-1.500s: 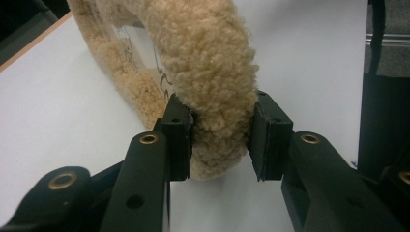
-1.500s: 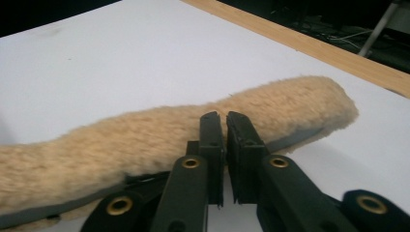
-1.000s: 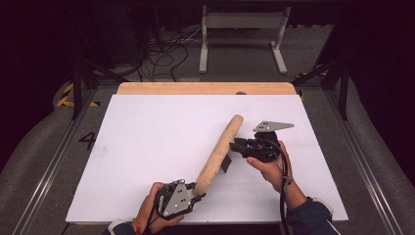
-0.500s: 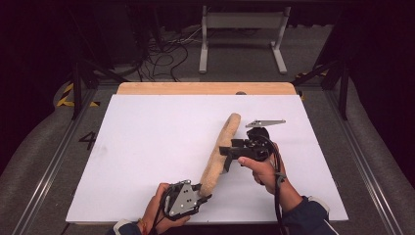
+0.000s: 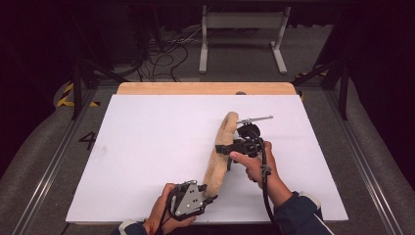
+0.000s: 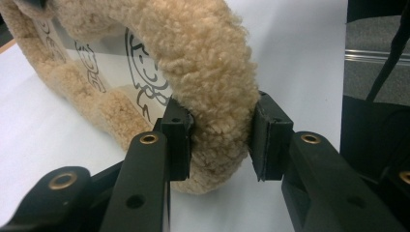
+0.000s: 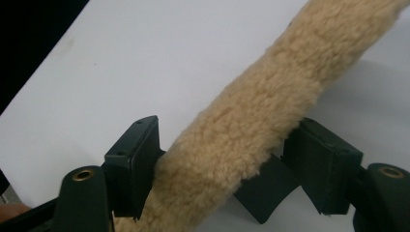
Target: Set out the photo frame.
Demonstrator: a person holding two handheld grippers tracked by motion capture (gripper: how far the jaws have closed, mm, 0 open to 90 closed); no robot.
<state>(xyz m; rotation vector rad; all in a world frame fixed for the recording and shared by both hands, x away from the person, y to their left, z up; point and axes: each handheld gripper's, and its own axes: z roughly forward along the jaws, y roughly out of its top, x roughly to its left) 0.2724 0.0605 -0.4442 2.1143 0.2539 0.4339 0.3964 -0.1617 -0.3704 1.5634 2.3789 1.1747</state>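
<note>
High view: one white board (image 5: 147,147) carries the work. One fleecy tan ring (image 5: 221,152) stands on edge right of the board's middle, probably propped for re-gripping. Two grippers: the left gripper (image 5: 208,192) is clamped on the ring's near end, steadying it; the right gripper (image 5: 226,152) straddles its middle, jaws just parted, the right-hand pad clear of the fleece.

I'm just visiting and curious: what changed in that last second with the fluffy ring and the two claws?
The right gripper slid nearer along the fleecy ring; its jaws have just been opening, one pad now off the fleece that runs between them. The ring tipped more upright. The left gripper stayed clamped on the ring's near end.
</note>
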